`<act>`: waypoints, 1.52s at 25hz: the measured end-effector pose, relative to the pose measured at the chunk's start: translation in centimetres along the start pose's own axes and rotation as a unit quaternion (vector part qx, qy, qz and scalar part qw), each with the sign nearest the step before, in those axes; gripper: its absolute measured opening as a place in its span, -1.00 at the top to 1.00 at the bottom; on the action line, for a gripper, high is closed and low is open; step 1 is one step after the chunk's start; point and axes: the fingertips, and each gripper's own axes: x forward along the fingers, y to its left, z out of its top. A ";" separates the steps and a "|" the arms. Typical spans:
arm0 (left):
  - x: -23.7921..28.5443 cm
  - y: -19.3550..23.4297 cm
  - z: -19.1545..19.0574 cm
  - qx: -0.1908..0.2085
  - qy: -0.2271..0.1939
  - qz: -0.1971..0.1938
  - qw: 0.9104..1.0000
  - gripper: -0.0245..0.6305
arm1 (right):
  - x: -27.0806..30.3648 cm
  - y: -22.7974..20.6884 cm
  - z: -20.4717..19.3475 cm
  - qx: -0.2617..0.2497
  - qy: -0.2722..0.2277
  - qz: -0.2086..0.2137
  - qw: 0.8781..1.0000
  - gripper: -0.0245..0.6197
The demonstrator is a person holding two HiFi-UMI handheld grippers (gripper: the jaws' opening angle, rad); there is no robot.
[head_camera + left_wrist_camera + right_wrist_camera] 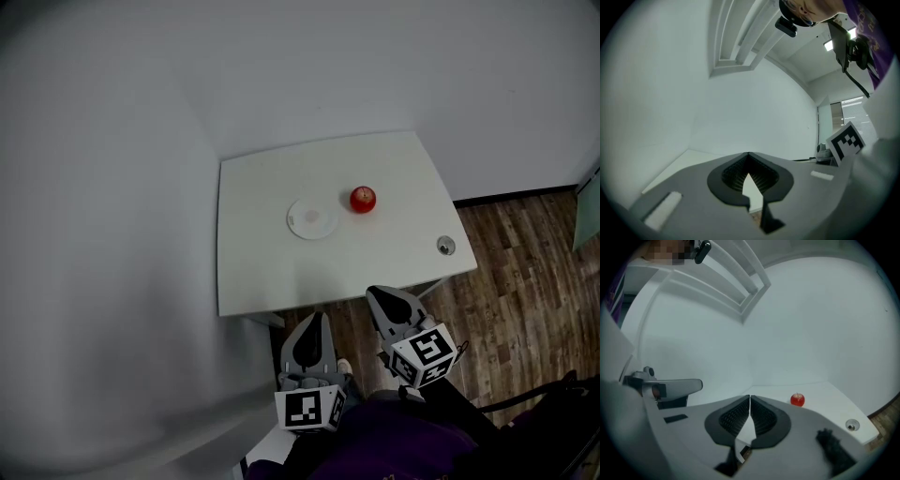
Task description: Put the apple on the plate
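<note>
- On the white table (262, 272), seeing a red apple (363, 199) standing upright toward the far right part of the top and touching nothing.
- Just left of the apple, finding a small white plate (311, 218) lying flat, near the apple but apart from it, and carrying nothing.
- Close to the right edge of the table, noticing a small round grey thing (446, 246), well apart from both apple and plate and too small for telling what it is.
- Short of the near edge of the table, over the wooden floor (525, 244), holding the left gripper (317, 321) about level and pointing toward the table.
- In the left gripper view, showing its fingers (733, 173) clenched, with the tips meeting and grasping nothing.
- Just beside it on the right, holding the right gripper (377, 292) a little closer to the table edge and tilting slightly downward.
- In the right gripper view, showing these fingers (764, 416) clenched as well, tip against tip, with nothing between them.
- Beyond the right fingers and a little to their right, seeing the apple on the table top, well apart from the tips.
- Leaving the apple not yet on the plate.
</note>
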 end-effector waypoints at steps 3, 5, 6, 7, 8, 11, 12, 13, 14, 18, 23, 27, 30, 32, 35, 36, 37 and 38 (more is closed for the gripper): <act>1.0 1.7 -0.2 -0.005 0.002 -0.001 1.000 0.91 | 1.7 -0.2 -0.2 0.005 0.005 -0.007 1.000 0.89; 1.4 2.4 -0.4 -0.009 0.006 0.000 1.000 0.91 | 2.4 -0.5 -0.2 0.008 0.006 -0.012 1.000 0.89; 1.5 2.6 -0.6 -0.011 0.009 0.000 1.000 0.91 | 2.6 -0.7 -0.3 0.007 0.008 -0.014 1.000 0.89; 1.6 2.7 -0.7 -0.014 0.011 0.000 1.000 0.91 | 2.7 -0.8 -0.3 0.007 0.008 -0.016 1.000 0.89; 1.8 2.9 -0.8 -0.016 0.012 -0.001 1.000 0.91 | 2.9 -0.9 -0.2 0.006 0.009 -0.018 1.000 0.89; 2.4 3.2 -0.9 -0.020 0.009 -0.005 1.000 0.91 | 3.3 -1.5 0.0 -0.001 0.007 -0.026 1.000 0.89; 2.7 3.4 -1.0 -0.022 0.009 -0.004 1.000 0.91 | 3.5 -1.7 0.1 -0.004 0.007 -0.028 1.000 0.89; 2.9 3.6 -1.0 -0.023 0.009 -0.003 1.000 0.91 | 3.8 -1.9 0.1 -0.006 0.008 -0.029 1.000 0.89; 3.0 3.8 -1.1 -0.024 0.010 -0.001 1.000 0.91 | 4.1 -2.2 0.1 -0.006 0.009 -0.030 0.999 0.89; 4.2 4.5 -1.1 -0.026 0.008 0.011 1.000 0.91 | 5.5 -3.5 0.4 -0.008 0.011 -0.026 1.000 0.89; 6.9 5.3 -0.9 -0.028 0.008 0.027 0.999 0.91 | 8.0 -6.1 0.4 -0.007 0.025 -0.017 1.000 0.89; 9.7 5.9 -0.7 -0.028 0.013 0.041 0.999 0.91 | 10.4 -8.4 0.9 -0.015 0.036 -0.007 0.999 0.89; 12.2 6.2 -0.9 -0.032 0.018 0.047 0.998 0.91 | 12.0 -10.3 1.1 -0.019 0.047 -0.002 0.999 0.89; 13.9 6.3 -1.0 -0.033 0.021 0.050 0.998 0.91 | 13.0 -11.6 1.2 -0.019 0.055 0.003 0.998 0.89; 16.2 6.3 -1.1 -0.031 0.024 0.054 0.998 0.91 | 14.4 -13.6 1.4 -0.022 0.060 0.009 0.998 0.89; 16.9 6.3 -1.2 -0.031 0.026 0.057 0.998 0.91 | 14.9 -14.2 1.3 -0.022 0.064 0.011 0.998 0.89; 17.5 6.3 -1.3 -0.031 0.029 0.061 0.997 0.91 | 15.3 -14.9 1.1 -0.022 0.071 0.013 0.997 0.89; 18.1 6.3 -1.4 -0.032 0.032 0.065 0.997 0.91 | 15.7 -15.4 0.9 -0.021 0.077 0.015 0.997 0.89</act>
